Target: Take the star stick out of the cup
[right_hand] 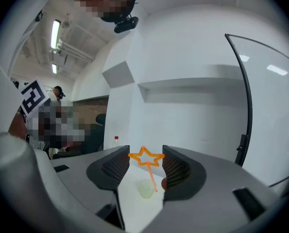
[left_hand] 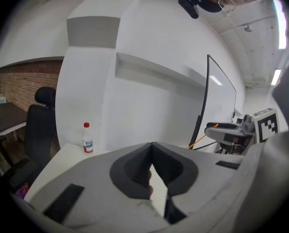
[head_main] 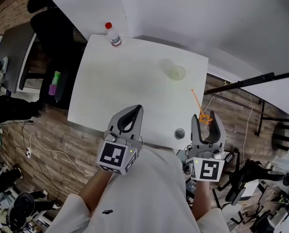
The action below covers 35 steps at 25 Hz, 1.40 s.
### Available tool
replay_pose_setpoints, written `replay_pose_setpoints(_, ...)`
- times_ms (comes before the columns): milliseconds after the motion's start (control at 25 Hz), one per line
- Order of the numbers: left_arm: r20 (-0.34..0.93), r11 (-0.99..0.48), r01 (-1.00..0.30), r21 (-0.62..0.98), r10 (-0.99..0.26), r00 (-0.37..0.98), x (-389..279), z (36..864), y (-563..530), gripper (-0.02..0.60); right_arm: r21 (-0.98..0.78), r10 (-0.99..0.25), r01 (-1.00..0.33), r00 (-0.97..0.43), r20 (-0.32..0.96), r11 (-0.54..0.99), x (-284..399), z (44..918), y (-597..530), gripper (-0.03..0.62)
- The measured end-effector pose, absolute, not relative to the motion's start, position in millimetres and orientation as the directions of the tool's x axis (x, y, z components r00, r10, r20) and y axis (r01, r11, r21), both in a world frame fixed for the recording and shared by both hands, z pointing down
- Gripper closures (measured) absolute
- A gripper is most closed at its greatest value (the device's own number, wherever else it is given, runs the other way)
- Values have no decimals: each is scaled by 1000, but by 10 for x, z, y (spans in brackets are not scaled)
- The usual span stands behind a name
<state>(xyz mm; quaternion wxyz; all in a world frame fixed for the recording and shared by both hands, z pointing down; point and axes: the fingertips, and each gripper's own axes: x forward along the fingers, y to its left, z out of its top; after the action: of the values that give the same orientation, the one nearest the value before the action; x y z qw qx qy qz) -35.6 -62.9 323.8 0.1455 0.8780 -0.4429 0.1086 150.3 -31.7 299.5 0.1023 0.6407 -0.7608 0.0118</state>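
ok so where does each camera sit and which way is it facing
Head view: on the person's head, facing steeply down at the table; forearms, left gripper and right gripper show.
Left gripper view: on the left gripper, facing along its shut jaws toward a white wall; the right gripper shows at right.
Right gripper view: on the right gripper, facing past the stick in its jaws toward the cup; its jaws show.
Shared: both gripper views catch the bottle.

readable text: none | bottle [head_main: 114,35] label, far ahead of left gripper [head_main: 139,108]: too small to read | cube [head_main: 116,156] behind its jaws: black-and-white squares, no letters or digits
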Motion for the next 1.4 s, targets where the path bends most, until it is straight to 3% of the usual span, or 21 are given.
replay_pose_setpoints(1400,313,-590,-798,119,-741,594,-351,3185,-515,586,100,-972,-979,-156,177,175,1523,2980,-54,381)
